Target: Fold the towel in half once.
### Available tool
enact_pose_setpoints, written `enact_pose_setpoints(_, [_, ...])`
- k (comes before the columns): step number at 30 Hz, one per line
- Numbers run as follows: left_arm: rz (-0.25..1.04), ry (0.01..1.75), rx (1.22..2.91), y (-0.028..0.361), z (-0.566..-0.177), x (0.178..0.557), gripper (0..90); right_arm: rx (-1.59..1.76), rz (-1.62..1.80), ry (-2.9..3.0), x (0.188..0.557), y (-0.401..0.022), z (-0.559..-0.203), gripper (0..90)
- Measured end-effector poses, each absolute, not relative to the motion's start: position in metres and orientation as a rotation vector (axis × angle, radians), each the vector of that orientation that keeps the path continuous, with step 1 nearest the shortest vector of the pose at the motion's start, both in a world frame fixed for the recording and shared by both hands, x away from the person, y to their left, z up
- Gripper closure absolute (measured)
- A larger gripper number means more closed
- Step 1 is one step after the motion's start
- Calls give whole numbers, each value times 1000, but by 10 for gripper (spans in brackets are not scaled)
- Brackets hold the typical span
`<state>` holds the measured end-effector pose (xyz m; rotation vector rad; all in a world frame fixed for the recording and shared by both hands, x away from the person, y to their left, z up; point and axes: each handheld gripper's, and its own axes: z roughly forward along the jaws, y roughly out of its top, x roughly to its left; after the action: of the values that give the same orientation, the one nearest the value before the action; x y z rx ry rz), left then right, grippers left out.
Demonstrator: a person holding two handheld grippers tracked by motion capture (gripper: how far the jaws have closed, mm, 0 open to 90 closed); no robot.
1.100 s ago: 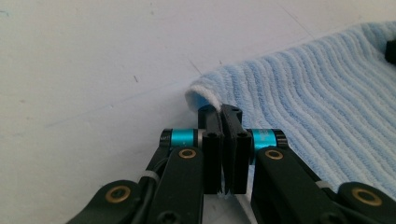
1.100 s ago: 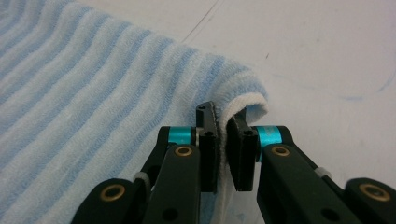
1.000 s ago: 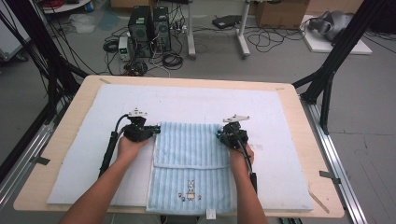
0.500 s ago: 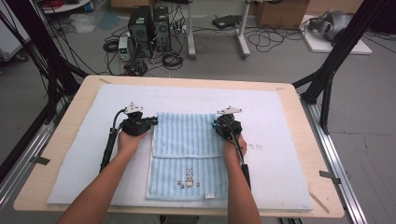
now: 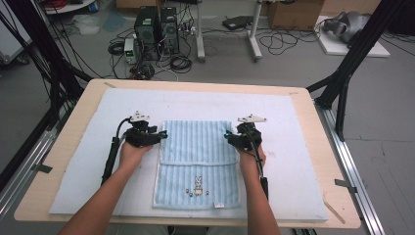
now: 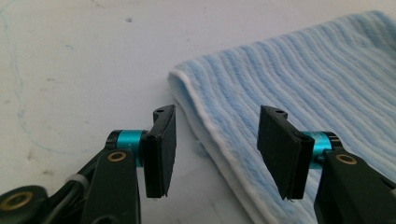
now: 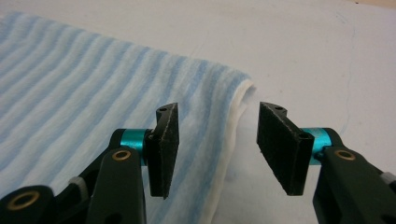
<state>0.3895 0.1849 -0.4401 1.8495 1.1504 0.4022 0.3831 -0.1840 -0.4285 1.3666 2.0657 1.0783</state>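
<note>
**Both grippers let go of the folded striped towel**

In the high view a blue striped towel (image 5: 197, 164) lies at the middle of a pale mat (image 5: 293, 161) that covers the wooden table (image 5: 313, 105). Its far part is doubled over, so that a folded flap covers the upper half and a single layer with a small rabbit motif (image 5: 198, 183) runs on toward six o'clock.

The left gripper (image 5: 159, 135) sits at nine o'clock of the towel, just beside the flap's left edge, its tips pointing to three o'clock. Its jaws have just been opening and stand moderately wide; in the left gripper view the towel's folded white-hemmed edge (image 6: 205, 135) lies on the mat below the gap, and neither pad presses on it.

The right gripper (image 5: 229, 136) sits at three o'clock of the towel, at the flap's right edge, its tips pointing to nine o'clock. Its jaws too have just been opening and stand about as wide; in the right gripper view the towel's edge (image 7: 233, 121) runs beneath the gap, with the pads clear of the cloth.

The person's forearms come in from six o'clock, one on either side of the towel's lower half
</note>
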Motion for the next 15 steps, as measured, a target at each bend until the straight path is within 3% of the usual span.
enact_pose_setpoints(15, [304, 1030, 1830, 186, -441, 344, 481, 1230, 1137, 2152, 333, -195, -421, 518])
